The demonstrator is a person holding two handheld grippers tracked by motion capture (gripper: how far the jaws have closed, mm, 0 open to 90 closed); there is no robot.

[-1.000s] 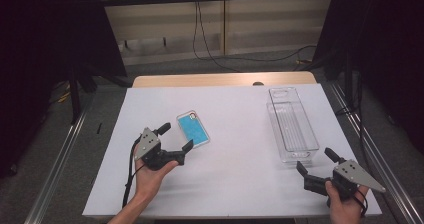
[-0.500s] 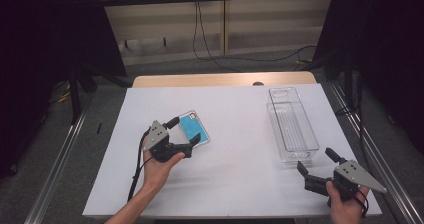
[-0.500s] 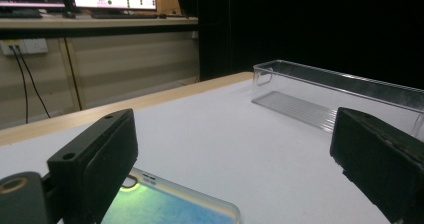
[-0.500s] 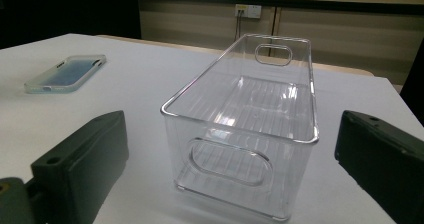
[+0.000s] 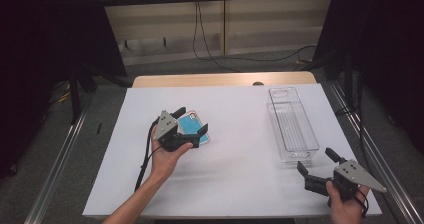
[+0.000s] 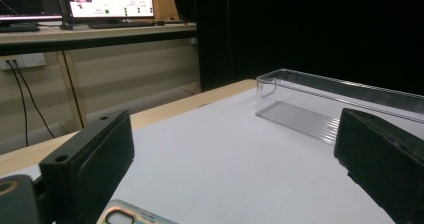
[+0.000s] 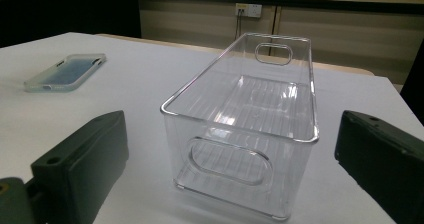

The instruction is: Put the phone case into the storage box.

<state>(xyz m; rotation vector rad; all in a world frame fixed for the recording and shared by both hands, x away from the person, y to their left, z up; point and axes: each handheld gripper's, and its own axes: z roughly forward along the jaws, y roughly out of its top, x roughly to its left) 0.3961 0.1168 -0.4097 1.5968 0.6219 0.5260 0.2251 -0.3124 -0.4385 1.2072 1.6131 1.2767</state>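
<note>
A blue phone case with a clear rim (image 5: pixel 192 129) lies flat on the white table sheet left of centre. My left gripper (image 5: pixel 190 120) is open and lowered over it, one jaw on each side of the case. In the left gripper view a corner of the case (image 6: pixel 131 216) peeks in at the bottom between the wide jaws. A clear plastic bin (image 5: pixel 292 125) stands empty at the right. Just short of its near end, my right gripper (image 5: pixel 317 161) is held open, and the bin's handle end (image 7: pixel 231 162) sits close ahead of it, with the case (image 7: pixel 66 72) far off to the left.
The white sheet (image 5: pixel 240 184) covers most of a wooden table, whose bare edge (image 5: pixel 225 79) shows at the back. Metal rails run along both sides. Cables hang down behind the table, and a black cable trails from the left gripper.
My left gripper has moved forward and to the right, from beside the phone case to over it, jaws still apart. The right gripper has stayed where it was.
</note>
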